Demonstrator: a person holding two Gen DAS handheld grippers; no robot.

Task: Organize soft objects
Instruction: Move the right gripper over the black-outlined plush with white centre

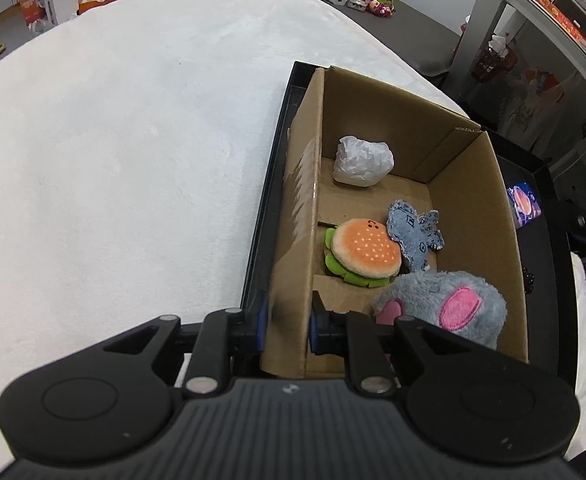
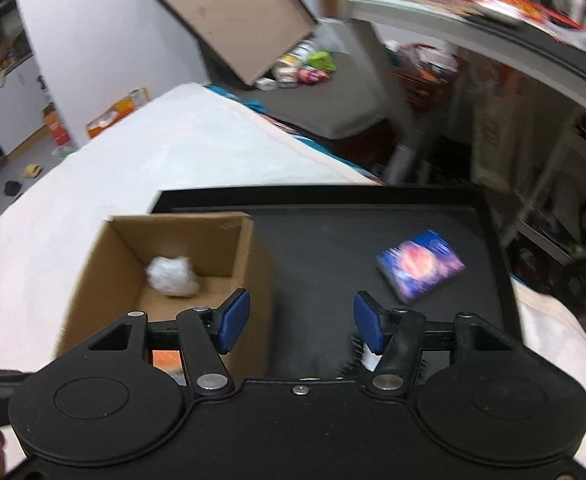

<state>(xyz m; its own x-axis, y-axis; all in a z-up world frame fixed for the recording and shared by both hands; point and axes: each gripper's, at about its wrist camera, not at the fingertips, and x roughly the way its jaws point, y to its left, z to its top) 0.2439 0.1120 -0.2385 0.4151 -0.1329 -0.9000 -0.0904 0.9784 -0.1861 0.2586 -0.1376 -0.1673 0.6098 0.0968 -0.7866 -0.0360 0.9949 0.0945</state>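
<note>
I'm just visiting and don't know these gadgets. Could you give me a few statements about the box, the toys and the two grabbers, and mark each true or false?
1. The burger plush lies inside the cardboard box. True.
2. The left gripper hangs free in the air. False: it is clamped on the box's near side wall.
3. The right gripper holds the white crumpled ball. False: its jaws stand open with nothing between them, and the ball lies at the box's far end.
4. The small colourful pack lies on the black tray, outside the box. True.
5. The grey plush with pink patches sits on the white blanket. False: it is in the box.
</note>
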